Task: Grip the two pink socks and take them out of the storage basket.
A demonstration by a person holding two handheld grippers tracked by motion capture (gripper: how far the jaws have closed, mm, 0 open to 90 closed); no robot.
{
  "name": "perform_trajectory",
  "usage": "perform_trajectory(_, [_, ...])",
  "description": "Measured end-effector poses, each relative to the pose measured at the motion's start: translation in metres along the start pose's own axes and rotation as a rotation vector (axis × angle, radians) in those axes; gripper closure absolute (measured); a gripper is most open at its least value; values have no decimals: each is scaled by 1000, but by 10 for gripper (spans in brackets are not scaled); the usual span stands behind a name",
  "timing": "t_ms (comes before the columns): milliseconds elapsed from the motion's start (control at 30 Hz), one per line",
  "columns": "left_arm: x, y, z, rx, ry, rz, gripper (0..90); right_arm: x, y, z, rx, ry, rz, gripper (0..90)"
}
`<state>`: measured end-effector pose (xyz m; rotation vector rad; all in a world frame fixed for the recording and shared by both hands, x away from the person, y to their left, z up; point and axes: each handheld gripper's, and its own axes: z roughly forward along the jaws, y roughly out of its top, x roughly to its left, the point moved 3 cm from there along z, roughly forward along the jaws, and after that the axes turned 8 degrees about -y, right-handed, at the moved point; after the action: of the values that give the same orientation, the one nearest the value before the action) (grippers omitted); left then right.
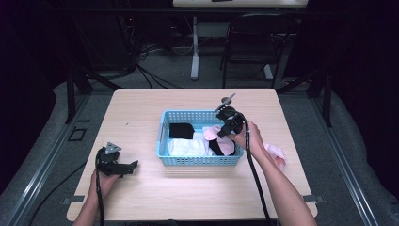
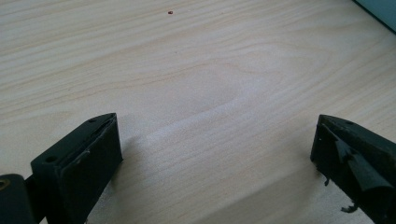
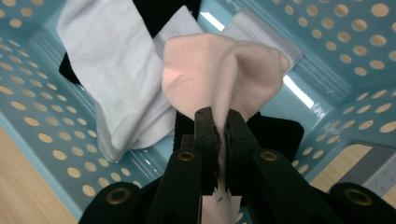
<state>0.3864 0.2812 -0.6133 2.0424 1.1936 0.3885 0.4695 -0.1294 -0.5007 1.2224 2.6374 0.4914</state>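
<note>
1. The right gripper (image 1: 219, 133) is hovering over the right end of the blue basket (image 1: 162, 136), jaws pinched nearly together on a pink sock (image 3: 219, 74). In the right gripper view, only a thin fold of fabric is sitting between the black jaws.
2. The pink sock is hanging and bunching just above the basket's contents, its loose end drooping over a white sock (image 3: 112, 79) and a black sock (image 3: 275, 133) lying inside. In the high view it is showing as a pale pink patch (image 1: 212, 132) by the gripper.
3. Handling, as I am judging it: the sock is looking light, limp and knit-soft, sagging wherever it is not being held. It is not fragile, and it is likely giving good friction, but a thin single-layer pinch could be slipping out if tugged.
4. Best hold, in my view: a doubled fold or the thicker cuff, taken deep in the jaws rather than at the tips.
5. Another pink piece (image 1: 276, 155) is lying on the table (image 1: 141, 197), just outside the basket by the right forearm.
6. The left gripper (image 1: 132, 165) is resting low over bare tabletop near the basket's left front corner, jaws spread wide and holding nothing; the left gripper view is showing wood grain (image 2: 201, 93) between them.
</note>
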Motion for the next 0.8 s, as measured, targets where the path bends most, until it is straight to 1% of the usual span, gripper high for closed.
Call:
perform_trajectory(167, [0, 0, 0, 0, 0, 0, 17, -1, 3, -10, -14, 15, 3, 864])
perform_trajectory(233, [0, 0, 0, 0, 0, 0, 17, 0, 5, -14, -35, 15, 3, 864])
perform_trajectory(300, [0, 0, 0, 0, 0, 0, 17, 2, 6, -16, -53, 23, 16, 864])
perform_trajectory(367, [0, 0, 0, 1, 0, 0, 17, 2, 8, -20, -45, 27, -2, 864])
perform_trajectory(400, [0, 0, 0, 0, 0, 0, 17, 3, 8, -20, -65, 27, 12, 864])
perform_trajectory(433, [0, 0, 0, 0, 0, 0, 17, 2, 9, -22, -57, 30, -4, 864])
perform_trajectory(500, [0, 0, 0, 0, 0, 0, 17, 2, 11, -24, -77, 37, 9, 864])
perform_trajectory(733, [0, 1, 1, 1, -3, 1, 15, 1, 15, -35, -99, 43, 14, 864])
perform_trajectory(800, [0, 1, 1, -1, -2, 2, 15, 1, 17, -39, -117, 54, 30, 864])
